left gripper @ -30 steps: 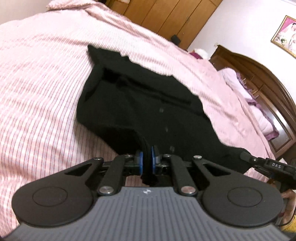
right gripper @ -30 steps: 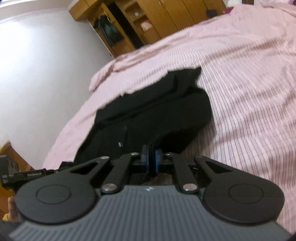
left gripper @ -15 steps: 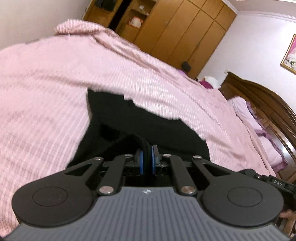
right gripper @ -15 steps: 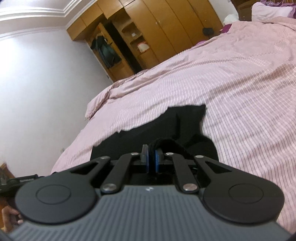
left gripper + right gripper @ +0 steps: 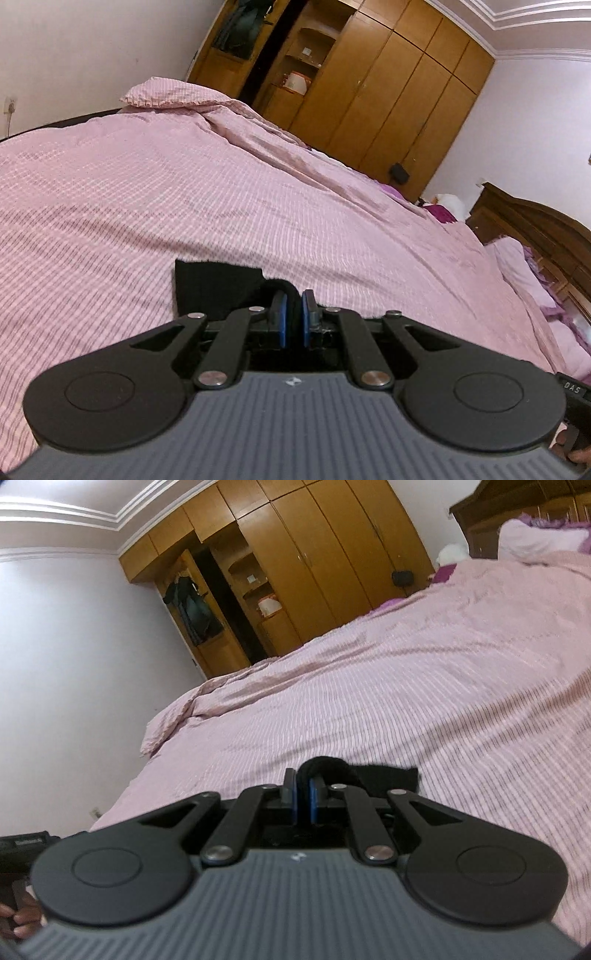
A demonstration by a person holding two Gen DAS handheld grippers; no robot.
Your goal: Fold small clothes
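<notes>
Fold in progress: both grippers clamped on garment edge

Left gripper (image 5: 291,312) and right gripper (image 5: 303,792) each pinch the black garment (image 5: 218,286); remainder lies at 12 o'clock on the pink bedspread (image 5: 147,199). Edge not yet laid down.

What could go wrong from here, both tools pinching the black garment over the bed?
1. The left tool and right tool each hold only a small bunched bit of the black garment; it may slip out of a pinch.
2. Most of the garment is hidden below the tools, so a crooked fold could go unnoticed.
3. The pink striped bedspread is wrinkled and soft, so the fold may land uneven.
</notes>
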